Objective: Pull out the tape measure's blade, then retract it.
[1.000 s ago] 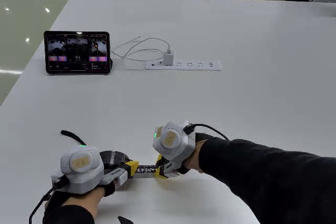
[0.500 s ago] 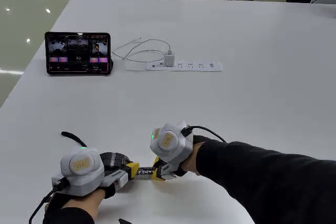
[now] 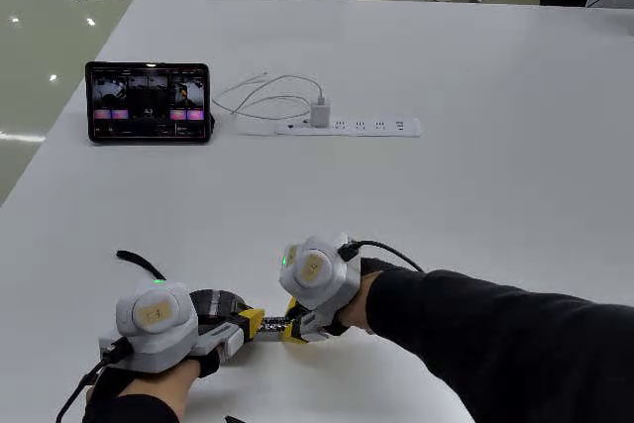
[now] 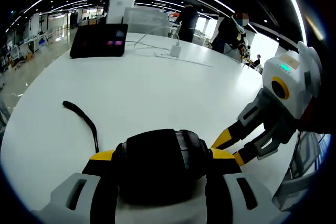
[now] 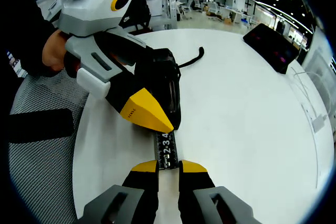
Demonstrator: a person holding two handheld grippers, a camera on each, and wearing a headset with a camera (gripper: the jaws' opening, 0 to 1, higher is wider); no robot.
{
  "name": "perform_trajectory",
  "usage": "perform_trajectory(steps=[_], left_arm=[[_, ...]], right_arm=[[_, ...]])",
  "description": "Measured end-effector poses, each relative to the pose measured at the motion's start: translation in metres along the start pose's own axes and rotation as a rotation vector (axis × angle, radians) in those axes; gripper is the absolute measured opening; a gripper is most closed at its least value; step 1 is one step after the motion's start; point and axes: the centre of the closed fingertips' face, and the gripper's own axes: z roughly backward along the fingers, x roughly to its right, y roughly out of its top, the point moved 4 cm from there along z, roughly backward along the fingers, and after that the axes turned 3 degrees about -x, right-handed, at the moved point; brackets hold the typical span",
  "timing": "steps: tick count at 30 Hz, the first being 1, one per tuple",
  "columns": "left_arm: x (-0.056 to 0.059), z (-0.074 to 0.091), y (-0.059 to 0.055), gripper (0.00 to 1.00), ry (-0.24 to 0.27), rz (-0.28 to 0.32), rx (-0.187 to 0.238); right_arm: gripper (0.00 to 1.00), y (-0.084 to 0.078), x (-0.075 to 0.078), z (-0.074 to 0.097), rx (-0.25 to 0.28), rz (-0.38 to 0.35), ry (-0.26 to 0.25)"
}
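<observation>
Grip on blade: the right gripper (image 5: 169,167) has its jaws pinched together on the tip of the blade (image 5: 166,149); printed digits show just ahead of its yellow tips.
Grip on case: the left gripper (image 4: 163,155) is clamped around the black tape measure (image 4: 157,177), one jaw on each flank.
Blade: a short stretch runs straight from the right gripper's jaws into the case mouth, which faces them.
Strap (image 4: 84,120): loose on the table (image 3: 416,205), on the case's far side from the right gripper.
Step, as I judge: with so little blade out, either the pull's start or the retraction's end.
Doing it well: move the right gripper along the blade's own line without twisting, hold the case steady, and ease the tip home rather than letting it snap.
Beyond: tablet (image 3: 149,101) and power strip (image 3: 347,127), well ahead of both grippers.
</observation>
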Motion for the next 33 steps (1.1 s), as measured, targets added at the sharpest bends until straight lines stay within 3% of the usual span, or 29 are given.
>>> perform_trajectory(steps=[33], left_arm=[[-0.001, -0.001, 0.000, 0.63, -0.007, 0.007, 0.003]], right_arm=[[0.10, 0.015, -0.001, -0.010, 0.034, -0.008, 0.009]])
